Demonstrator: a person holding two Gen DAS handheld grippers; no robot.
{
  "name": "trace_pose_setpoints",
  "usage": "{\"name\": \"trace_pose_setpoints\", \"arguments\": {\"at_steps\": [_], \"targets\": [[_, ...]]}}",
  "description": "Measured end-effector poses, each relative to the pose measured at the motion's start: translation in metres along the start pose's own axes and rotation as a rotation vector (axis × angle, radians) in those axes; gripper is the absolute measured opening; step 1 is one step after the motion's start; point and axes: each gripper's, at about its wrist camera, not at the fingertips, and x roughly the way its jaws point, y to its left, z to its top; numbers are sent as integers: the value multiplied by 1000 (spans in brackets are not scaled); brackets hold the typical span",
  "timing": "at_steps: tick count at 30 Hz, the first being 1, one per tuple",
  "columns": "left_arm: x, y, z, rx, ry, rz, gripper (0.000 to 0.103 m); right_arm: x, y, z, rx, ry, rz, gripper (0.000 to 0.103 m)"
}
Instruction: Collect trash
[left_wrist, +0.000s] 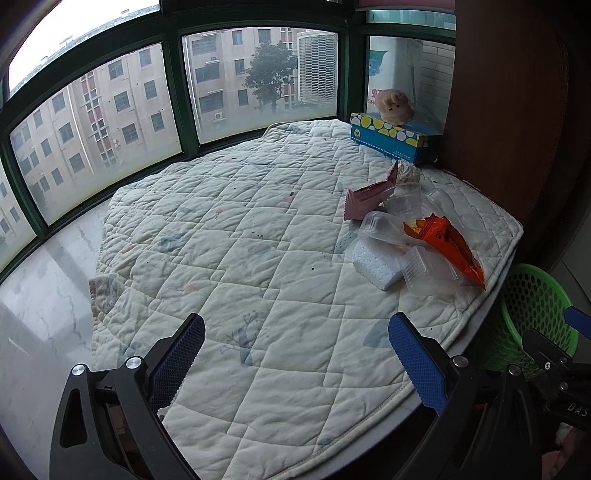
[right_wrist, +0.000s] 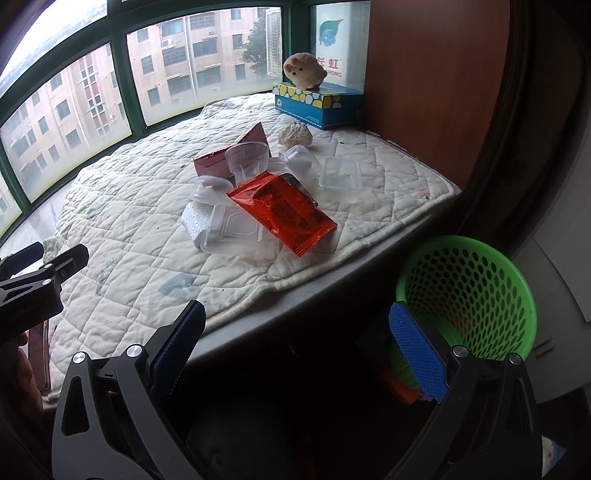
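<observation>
Both tools idle, nothing held. Left gripper (left_wrist: 297, 360) has its blue pads spread wide over the near part of the quilt (left_wrist: 240, 240). Right gripper (right_wrist: 297, 349) is spread just as wide, hanging off the ledge edge in front of the green basket (right_wrist: 476, 291), over the dark gap below.

Trash sits in one heap on the quilt's right side, near the ledge edge:
- orange wrapper (right_wrist: 282, 210) on top, nearest the edge, lying across clear plastic trays
- white foam block (right_wrist: 194, 223) at the heap's left, touching a clear tray (right_wrist: 229, 229)
- clear cup (right_wrist: 247, 157) on its side behind the wrapper, against a pink packet (right_wrist: 225, 158)
- flat clear lid (right_wrist: 340, 173) just right of the heap
- crumpled paper ball (right_wrist: 295, 134) farther back, apart from the rest

Blue tissue box (right_wrist: 319, 105) stands at the far corner against the brown wood panel (right_wrist: 436, 92), plush toy (right_wrist: 304, 70) on top of it.

Basket is on the floor below the ledge, right of the quilt; bottom not visible, contents unclear. Window (left_wrist: 122, 110) runs along the far side.
</observation>
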Motion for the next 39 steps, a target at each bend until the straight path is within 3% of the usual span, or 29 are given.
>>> {"name": "trace_pose_setpoints", "arguments": {"at_steps": [20,39], "targets": [[10,-5,10,10,-6,-2,96,9,-9,7,5,7,3,99],[33,-10,32,35,2,-21,96,38,-25,40,-24,20,20,98]]}}
